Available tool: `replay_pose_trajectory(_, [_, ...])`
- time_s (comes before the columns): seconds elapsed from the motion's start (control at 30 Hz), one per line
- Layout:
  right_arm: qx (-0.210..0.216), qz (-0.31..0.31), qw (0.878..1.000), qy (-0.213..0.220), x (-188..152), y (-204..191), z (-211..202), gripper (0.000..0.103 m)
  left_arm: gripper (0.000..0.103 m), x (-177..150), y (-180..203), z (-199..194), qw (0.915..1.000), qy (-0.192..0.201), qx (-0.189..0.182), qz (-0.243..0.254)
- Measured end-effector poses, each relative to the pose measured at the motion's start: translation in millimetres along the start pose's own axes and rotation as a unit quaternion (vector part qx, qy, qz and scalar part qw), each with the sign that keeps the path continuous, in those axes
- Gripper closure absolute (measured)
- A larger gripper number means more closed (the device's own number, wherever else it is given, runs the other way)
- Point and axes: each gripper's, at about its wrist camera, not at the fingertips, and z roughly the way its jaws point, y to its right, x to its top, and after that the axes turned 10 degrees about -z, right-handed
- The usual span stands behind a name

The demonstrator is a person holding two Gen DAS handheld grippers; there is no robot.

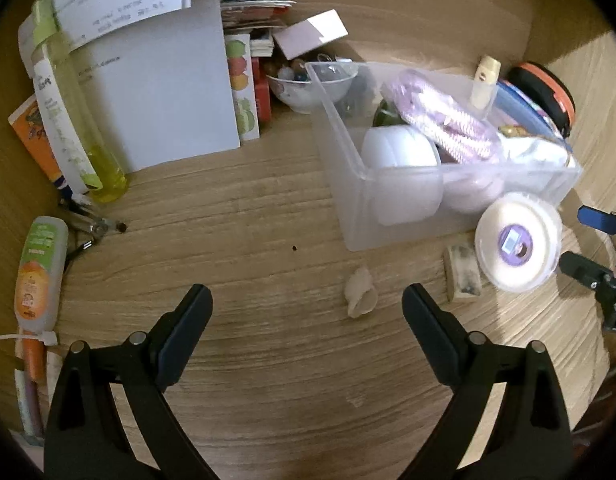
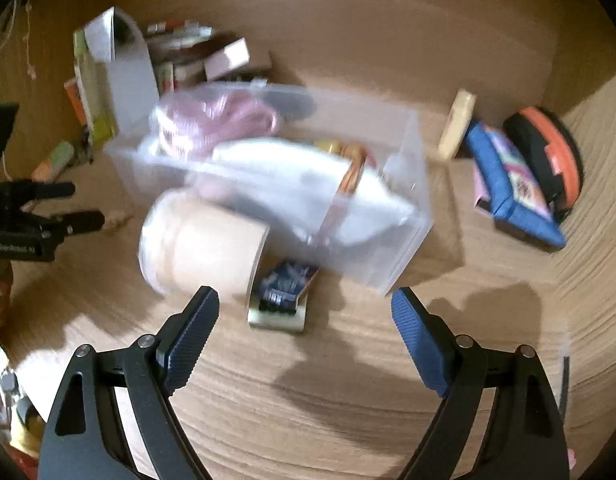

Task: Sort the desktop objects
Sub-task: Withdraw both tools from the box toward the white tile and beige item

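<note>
No legible text: print on the paper sheets (image 1: 147,8) and bottle labels too blurred.

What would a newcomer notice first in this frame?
Probably the clear plastic bin, mid-desk and crammed with a white jar and a pink coiled cord. Next, the white tape roll, blurred in front of the bin's near corner. Both the left gripper and right gripper are open and empty.

White tape roll (image 1: 518,242) on edge beside the full clear bin (image 1: 356,200).
</note>
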Motion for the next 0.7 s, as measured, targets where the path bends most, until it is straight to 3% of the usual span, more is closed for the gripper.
replay_pose_trajectory(0.3, [0.01, -0.014, 0.999, -0.028, -6, -4, 21, 0.017, 0.036, -4, 8, 5, 0.9997, -0.006, -0.004, 0.025])
replay_pose_trajectory(0.47, [0.019, -0.008, 0.999, -0.032, -6, -1, 24, 0.021, 0.046, -5, 13, 10, 0.9992, -0.012, -0.009, 0.037])
replay_pose_trajectory(0.57, [0.03, -0.005, 0.999, -0.033, -7, -2, 26, 0.028, 0.055, -6, 16, 15, 0.9988, -0.02, -0.015, 0.043])
replay_pose_trajectory(0.7, [0.044, 0.0, 0.998, -0.037, -8, -3, 29, 0.038, 0.059, -5, 17, 16, 0.999, -0.01, -0.005, 0.042])
